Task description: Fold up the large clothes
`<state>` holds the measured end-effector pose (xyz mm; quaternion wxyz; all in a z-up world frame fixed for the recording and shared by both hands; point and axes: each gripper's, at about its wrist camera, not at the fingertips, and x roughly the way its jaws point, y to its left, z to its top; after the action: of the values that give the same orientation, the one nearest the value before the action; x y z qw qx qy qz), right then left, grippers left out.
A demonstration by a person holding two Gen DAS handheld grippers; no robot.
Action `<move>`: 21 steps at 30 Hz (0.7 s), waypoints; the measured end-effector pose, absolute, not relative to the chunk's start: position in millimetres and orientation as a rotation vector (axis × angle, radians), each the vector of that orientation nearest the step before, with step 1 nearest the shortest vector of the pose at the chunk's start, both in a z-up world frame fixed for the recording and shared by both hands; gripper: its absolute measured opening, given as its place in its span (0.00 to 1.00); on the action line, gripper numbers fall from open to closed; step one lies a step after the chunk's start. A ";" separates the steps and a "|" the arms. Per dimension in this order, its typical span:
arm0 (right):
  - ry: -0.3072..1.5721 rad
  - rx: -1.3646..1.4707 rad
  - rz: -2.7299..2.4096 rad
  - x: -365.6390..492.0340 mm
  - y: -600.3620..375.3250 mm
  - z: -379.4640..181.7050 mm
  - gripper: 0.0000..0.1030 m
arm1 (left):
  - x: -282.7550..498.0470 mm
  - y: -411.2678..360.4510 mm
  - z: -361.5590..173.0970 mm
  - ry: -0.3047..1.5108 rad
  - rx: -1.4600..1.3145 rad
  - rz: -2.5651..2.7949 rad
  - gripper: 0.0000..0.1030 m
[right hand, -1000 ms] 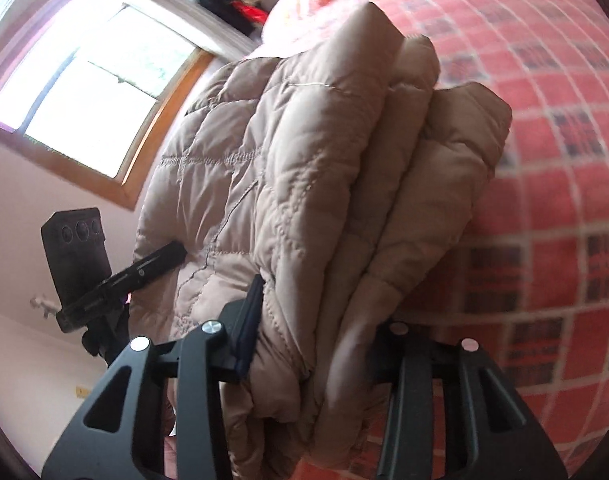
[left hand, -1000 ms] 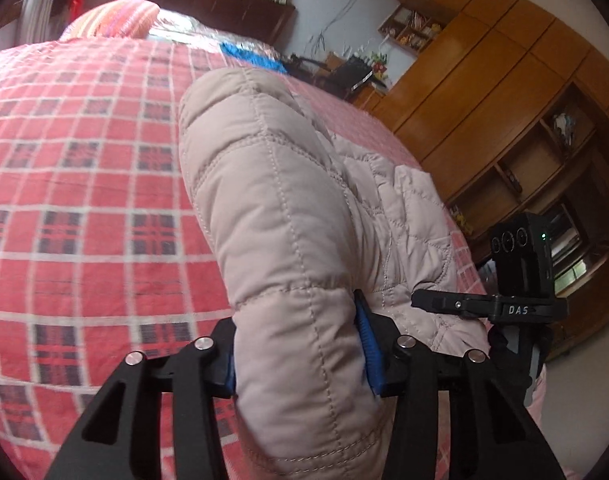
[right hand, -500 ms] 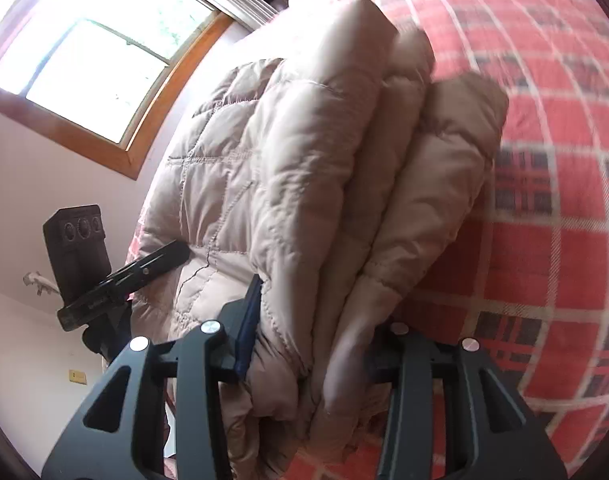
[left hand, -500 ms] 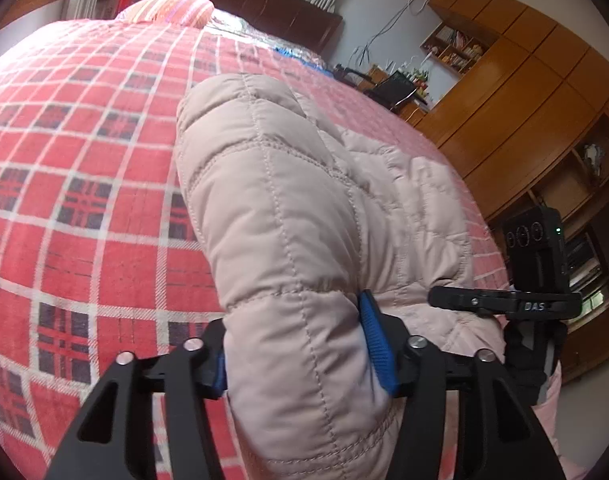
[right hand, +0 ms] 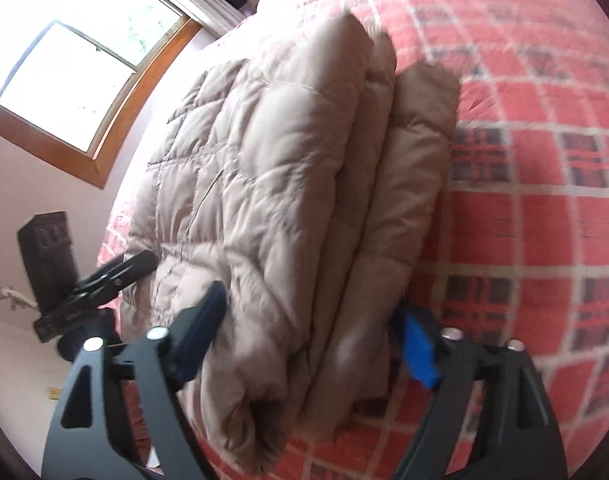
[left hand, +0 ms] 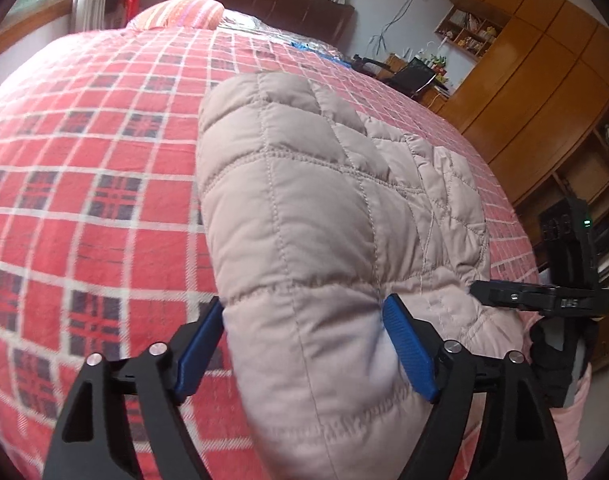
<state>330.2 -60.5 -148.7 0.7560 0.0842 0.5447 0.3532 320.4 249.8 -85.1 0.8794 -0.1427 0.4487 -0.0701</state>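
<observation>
Both grippers — left (left hand: 304, 340), right (right hand: 308, 336) — straddle the folded jacket's (left hand: 324, 208) near edge, fingers spread, on the plaid bedspread (left hand: 84, 160).

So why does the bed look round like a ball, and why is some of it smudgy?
Left wrist view: the fisheye lens bulges the plaid bedspread. Right wrist view: motion smears the jacket and the left hand-held gripper; the window glares white.
</observation>
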 end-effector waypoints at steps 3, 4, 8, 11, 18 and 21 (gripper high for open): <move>1.105 0.103 0.688 300.9 -65.8 -127.1 0.88 | 296.7 243.8 -72.2 0.914 -0.233 -0.052 0.86; 1.085 0.086 0.666 294.1 -66.7 -122.9 0.88 | 286.9 242.2 -67.5 0.900 -0.220 -0.027 0.86; 1.040 0.046 0.592 251.0 -67.8 -112.6 0.91 | 247.9 242.0 -57.3 0.868 -0.209 0.034 0.86; 1.020 0.004 0.526 221.7 -61.4 -111.9 0.92 | 223.3 241.9 -50.7 0.852 -0.176 0.110 0.86; 0.984 -0.069 0.409 184.1 -71.9 -112.4 0.92 | 183.0 225.6 -46.9 0.858 -0.131 0.140 0.86; 0.964 -0.081 0.391 165.0 -73.9 -107.3 0.92 | 168.2 222.2 -45.8 0.855 -0.130 0.150 0.86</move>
<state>165.0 -73.9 -107.3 0.8670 -0.0387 0.4603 0.1869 168.2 222.2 -45.8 0.9052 -0.0628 0.4141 0.0725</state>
